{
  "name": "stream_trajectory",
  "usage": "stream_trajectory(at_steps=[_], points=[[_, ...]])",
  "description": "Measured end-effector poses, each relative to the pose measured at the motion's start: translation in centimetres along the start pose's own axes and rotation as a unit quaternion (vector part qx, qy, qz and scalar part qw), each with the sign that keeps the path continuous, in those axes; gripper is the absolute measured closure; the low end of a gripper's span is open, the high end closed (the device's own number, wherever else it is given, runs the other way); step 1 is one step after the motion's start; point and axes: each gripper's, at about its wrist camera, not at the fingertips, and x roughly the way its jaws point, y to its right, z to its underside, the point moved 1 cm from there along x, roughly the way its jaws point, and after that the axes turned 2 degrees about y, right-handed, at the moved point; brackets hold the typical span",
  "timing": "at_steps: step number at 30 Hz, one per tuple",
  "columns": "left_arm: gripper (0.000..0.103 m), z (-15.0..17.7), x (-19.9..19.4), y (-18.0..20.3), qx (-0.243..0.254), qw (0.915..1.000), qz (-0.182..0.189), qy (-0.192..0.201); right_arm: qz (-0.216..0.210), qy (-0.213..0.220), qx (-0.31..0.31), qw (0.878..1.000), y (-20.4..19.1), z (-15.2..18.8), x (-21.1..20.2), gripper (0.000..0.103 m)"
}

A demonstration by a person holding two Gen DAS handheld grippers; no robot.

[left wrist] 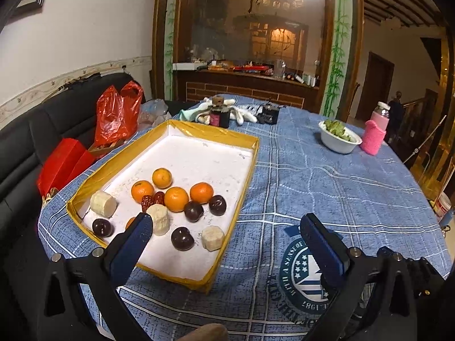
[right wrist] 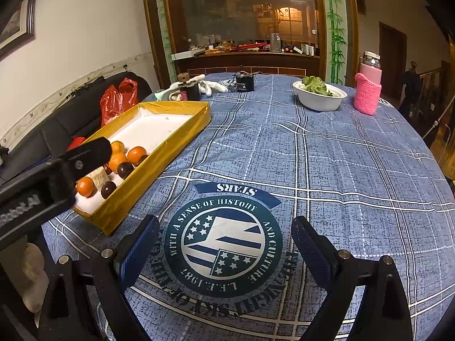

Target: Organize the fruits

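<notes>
- Hovering over the near end of the yellow-rimmed tray, the left gripper has its jaws spread wide with nothing between them.
- The fruit all lies mixed at that near end: mandarins, dark plums, peeled banana chunks and red dates, some touching.
- One left finger hangs above the banana chunk, so the fruit lies just ahead and left of this tool.
- The right gripper is equally wide open and empty over the tablecloth emblem, the tray well off to its left.
- The left is the nearer hand; whether sorting is under way, I cannot tell.
</notes>
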Motion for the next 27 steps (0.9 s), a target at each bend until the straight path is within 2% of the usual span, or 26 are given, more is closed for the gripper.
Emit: stream_trajectory(at_steps=[7, 17, 23, 27], points=[[0.0, -0.1, 0.6, -1.2, -0.004, 0.9994, -0.033, -0.008, -0.009, 0.0, 0.003, 1.0, -0.3, -0.2, 0.4, 0.006], [0.0, 0.3, 1.3, -2.0, -0.006, 0.9992, -0.032, -0.025, -0.011, 0.002, -0.033, 0.999, -2.4, -0.3, 0.4, 0.006], [0.0, 0.7, 2.5, -3.3, -0.038, 0.9964, -0.02, -0.073, -0.016, -0.001, -0.038, 0.999, -2.9, -0.4, 0.6, 0.006], [0.0, 0.7, 2.5, -2.6, -0.03, 0.9958, -0.018, -0.085, -0.02, -0.001, -0.025, 0.999, -2.1, -0.5, 0.4, 0.006]])
